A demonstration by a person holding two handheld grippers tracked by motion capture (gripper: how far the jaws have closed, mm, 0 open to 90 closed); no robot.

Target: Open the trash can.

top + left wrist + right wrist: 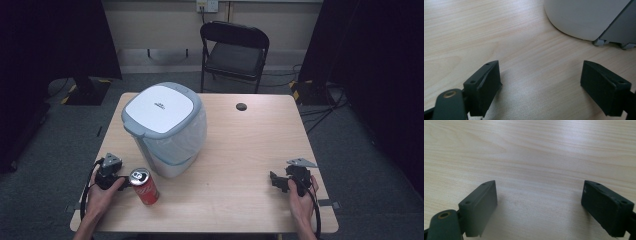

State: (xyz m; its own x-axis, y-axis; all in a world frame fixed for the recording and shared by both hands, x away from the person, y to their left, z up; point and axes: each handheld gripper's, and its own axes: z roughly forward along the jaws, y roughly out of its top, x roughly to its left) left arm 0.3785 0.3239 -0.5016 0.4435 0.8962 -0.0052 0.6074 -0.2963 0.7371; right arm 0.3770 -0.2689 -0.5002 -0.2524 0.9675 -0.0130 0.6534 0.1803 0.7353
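Note:
A red drinks can (144,186) stands upright near the table's front left. Just left of it, a hand rests my left gripper (111,171) on the wood. In the left gripper view, the left gripper (541,72) is open over bare wood with nothing between the jaws. The base of a white lidded bin (584,17) lies ahead to its right. The bin (165,127), lined with a clear bag, stands behind the can with its lid shut. At the front right a hand holds my right gripper (280,181), and the right gripper (540,192) is open over bare table.
The light wooden table (240,150) has a black round cable hole (241,106) at the back. A black folding chair (234,50) stands beyond the far edge. Cables trail on the grey floor at the right.

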